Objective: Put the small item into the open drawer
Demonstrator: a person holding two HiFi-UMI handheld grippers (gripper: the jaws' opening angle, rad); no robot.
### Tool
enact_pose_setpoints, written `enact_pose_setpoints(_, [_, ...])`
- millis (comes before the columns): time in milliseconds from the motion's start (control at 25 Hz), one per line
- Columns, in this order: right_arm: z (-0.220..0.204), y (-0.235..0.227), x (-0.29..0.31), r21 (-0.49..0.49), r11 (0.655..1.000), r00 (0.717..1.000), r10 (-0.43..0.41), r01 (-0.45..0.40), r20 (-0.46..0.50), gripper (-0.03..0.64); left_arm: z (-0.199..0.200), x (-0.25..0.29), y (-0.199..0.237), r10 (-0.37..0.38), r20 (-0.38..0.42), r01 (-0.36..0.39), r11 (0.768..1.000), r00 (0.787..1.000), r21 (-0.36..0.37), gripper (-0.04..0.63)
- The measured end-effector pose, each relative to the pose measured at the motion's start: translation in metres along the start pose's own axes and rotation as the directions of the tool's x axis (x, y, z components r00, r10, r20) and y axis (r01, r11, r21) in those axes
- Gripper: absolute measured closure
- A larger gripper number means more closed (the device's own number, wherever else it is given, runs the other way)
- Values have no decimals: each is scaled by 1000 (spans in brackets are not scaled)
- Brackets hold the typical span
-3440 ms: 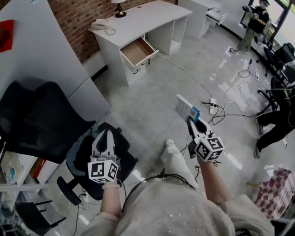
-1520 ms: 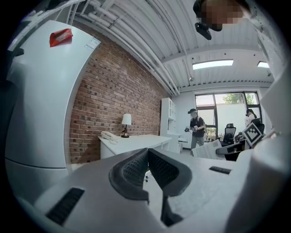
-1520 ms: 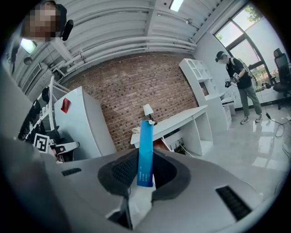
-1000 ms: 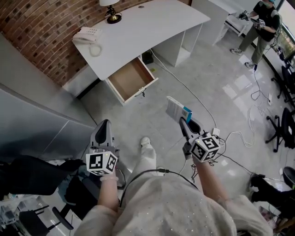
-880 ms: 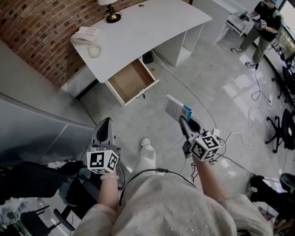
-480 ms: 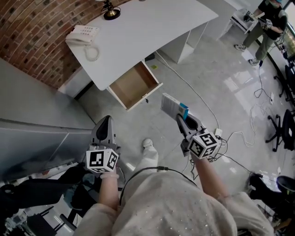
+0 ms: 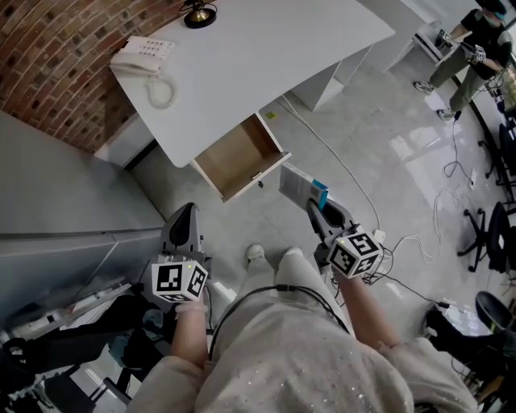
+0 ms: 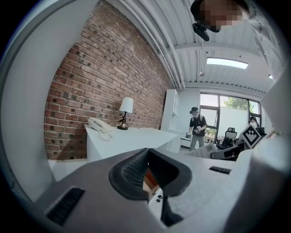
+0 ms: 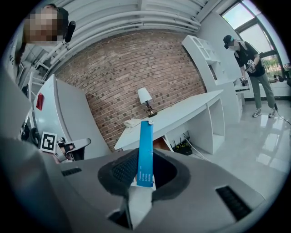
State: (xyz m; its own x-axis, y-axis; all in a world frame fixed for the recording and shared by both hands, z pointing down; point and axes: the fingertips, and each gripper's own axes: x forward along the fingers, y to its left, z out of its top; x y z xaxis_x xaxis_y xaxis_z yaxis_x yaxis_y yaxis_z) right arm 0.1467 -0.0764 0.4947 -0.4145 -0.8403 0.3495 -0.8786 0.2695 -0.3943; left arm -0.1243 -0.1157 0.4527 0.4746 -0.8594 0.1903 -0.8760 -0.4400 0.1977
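Note:
My right gripper (image 7: 317, 209) is shut on a flat white box with a blue edge (image 7: 299, 185), held up over the grey floor. In the right gripper view the box's blue edge (image 9: 145, 150) stands upright between the pads of that gripper (image 9: 145, 169). The open wooden drawer (image 7: 234, 153) sticks out from under the white desk (image 7: 266, 56), just up and left of the box. My left gripper (image 7: 184, 213) is shut and holds nothing, at the lower left of the drawer. Seen along the left gripper (image 8: 146, 155), its jaws meet.
A telephone (image 7: 141, 56) and a lamp (image 7: 199, 12) sit on the desk by the brick wall. A grey partition (image 7: 64, 202) stands at the left. Cables (image 7: 347, 173) run over the floor at the right. A person (image 7: 472, 56) stands far right near office chairs (image 7: 500, 234).
I have walked closer to the desk, so the drawer now lies nearer to both grippers. The right gripper has kept its grip on the box. The left gripper stays shut.

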Motion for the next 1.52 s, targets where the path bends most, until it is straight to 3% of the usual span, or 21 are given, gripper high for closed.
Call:
enact_pose_setpoints(600, [8, -33, 103, -14, 993, 985, 114, -117, -130, 540, -24, 56, 21, 89, -50, -92, 995, 995, -47, 590])
enact_pose_setpoints(880, [-4, -55, 140, -5, 994, 977, 110, -113, -181, 540, -43, 86, 26, 104, -77, -109, 991, 992, -71, 589])
enact_pose_setpoints(1160, [-27, -78, 175, -60, 991, 958, 100, -120, -269, 540, -65, 121, 22, 95, -91, -102, 992, 991, -76, 589])
enact_pose_setpoints(1520, [-54, -107, 216, -175, 975, 911, 53, -136, -410, 537, -103, 154, 11, 67, -144, -79, 994, 987, -79, 589])
